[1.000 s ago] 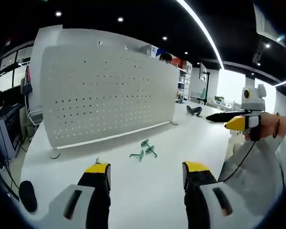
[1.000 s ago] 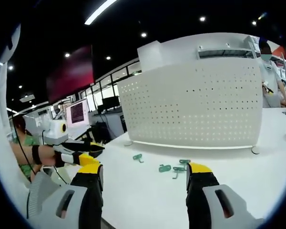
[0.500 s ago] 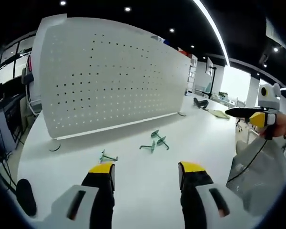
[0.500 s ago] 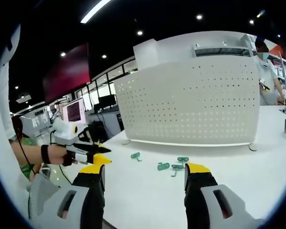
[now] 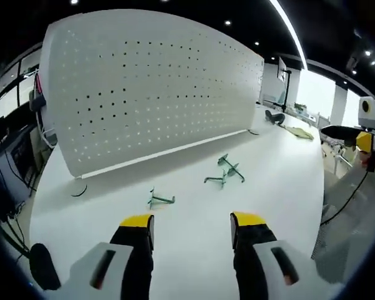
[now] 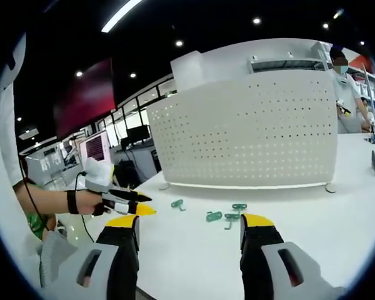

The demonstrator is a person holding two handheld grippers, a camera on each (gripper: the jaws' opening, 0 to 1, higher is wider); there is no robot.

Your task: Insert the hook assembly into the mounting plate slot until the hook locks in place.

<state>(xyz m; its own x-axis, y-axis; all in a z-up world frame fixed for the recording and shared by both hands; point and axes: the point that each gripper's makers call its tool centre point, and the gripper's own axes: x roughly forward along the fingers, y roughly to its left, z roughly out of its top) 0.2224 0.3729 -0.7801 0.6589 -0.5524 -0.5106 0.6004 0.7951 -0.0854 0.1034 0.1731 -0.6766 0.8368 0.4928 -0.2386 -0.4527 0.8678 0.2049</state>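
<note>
Left gripper view: I read my left gripper [image 5: 191, 226] low over the white table [image 5: 281, 175], its jaws spread and nothing between them; ahead stands the white perforated mounting plate [image 5: 150, 94], upright on the table; three green hooks lie in front of it, one single hook [image 5: 159, 199] nearer my jaws and a pair of hooks [image 5: 225, 172] touching each other further right; the right gripper [image 5: 356, 132] enters at the right edge, held in a hand, and I cannot tell its jaw state there. Right gripper view: I read my right gripper [image 6: 189, 225] with jaws apart and empty above the table [image 6: 337, 212]; the mounting plate [image 6: 250, 131] stands beyond; the single hook [image 6: 177, 204] lies left, the pair [image 6: 226, 216] just ahead of my jaws; the left gripper [image 6: 132, 203] enters from the left, held in a hand [image 6: 87, 201]; a person [image 6: 349, 94] stands beyond the plate at right.
</note>
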